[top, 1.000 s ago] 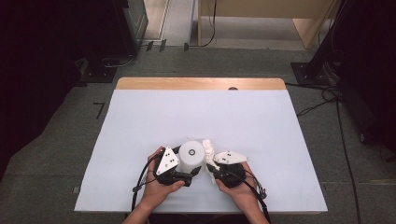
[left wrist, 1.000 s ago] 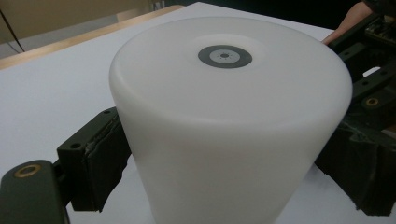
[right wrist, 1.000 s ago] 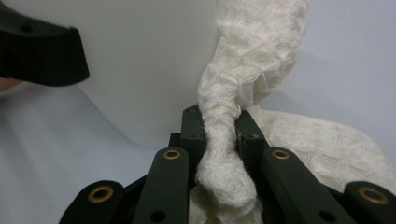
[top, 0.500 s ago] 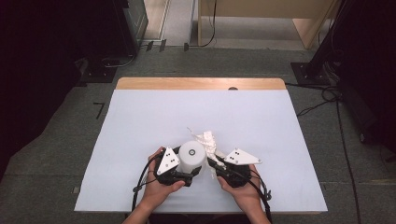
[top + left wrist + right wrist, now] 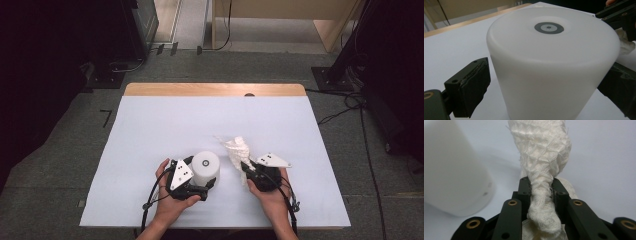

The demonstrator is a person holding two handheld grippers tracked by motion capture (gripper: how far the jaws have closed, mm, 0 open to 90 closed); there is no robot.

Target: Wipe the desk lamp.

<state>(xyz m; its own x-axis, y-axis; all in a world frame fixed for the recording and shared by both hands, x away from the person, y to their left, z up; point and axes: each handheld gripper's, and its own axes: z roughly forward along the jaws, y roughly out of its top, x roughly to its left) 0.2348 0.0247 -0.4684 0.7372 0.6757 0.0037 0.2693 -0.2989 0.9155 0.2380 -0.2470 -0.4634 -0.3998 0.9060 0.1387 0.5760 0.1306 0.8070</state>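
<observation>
A white cylinder (image 5: 205,168) is seen standing upright on the white table sheet (image 5: 150,130), near the person's edge, with a small grey ring mark on its flat top. It is flanked by the left gripper (image 5: 200,186); in the left gripper view the cylinder (image 5: 554,67) stands between the 2 black jaws, with the one at the left of that view seen just apart from its wall and the other partly hidden behind it, so a firm clamp cannot be confirmed. Just to its right, a crumpled white textured cloth (image 5: 238,151) is gripped by the right gripper (image 5: 246,169). In the right gripper view the cloth (image 5: 544,165) is pinched into a narrow twist between the 2 jaws, which have just been opening slightly, yet the fabric is clamped between the pads. The cloth's free end is stretched away from the jaws over the sheet, apart from the cylinder.
</observation>
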